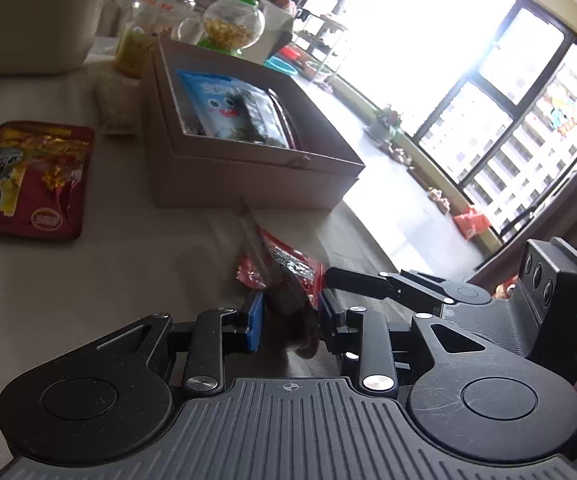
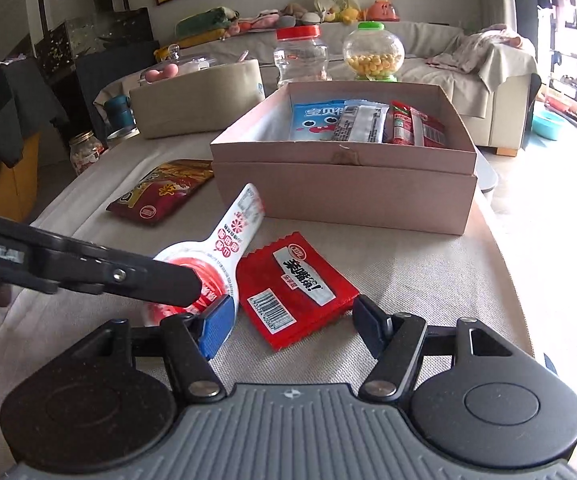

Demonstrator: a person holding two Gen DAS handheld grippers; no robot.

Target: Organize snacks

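Observation:
A cardboard box (image 2: 340, 196) on the table holds several snack packs, a blue one (image 2: 312, 120) among them; the box shows in the left wrist view (image 1: 248, 176) too. My left gripper (image 1: 290, 314) is shut on a white and red spoon-shaped snack pack (image 2: 224, 248), seen blurred between its blue pads. My right gripper (image 2: 292, 320) is open just in front of a flat red packet (image 2: 296, 288) lying on the cloth. A dark red snack bag (image 2: 160, 192) lies left of the box; it also shows in the left wrist view (image 1: 32, 180).
A beige tub (image 2: 196, 96) stands behind the dark red bag. A red-lidded jar (image 2: 300, 56) and a green-capped candy globe (image 2: 372, 52) stand behind the box. The table edge (image 2: 508, 264) runs on the right. A sofa stands beyond.

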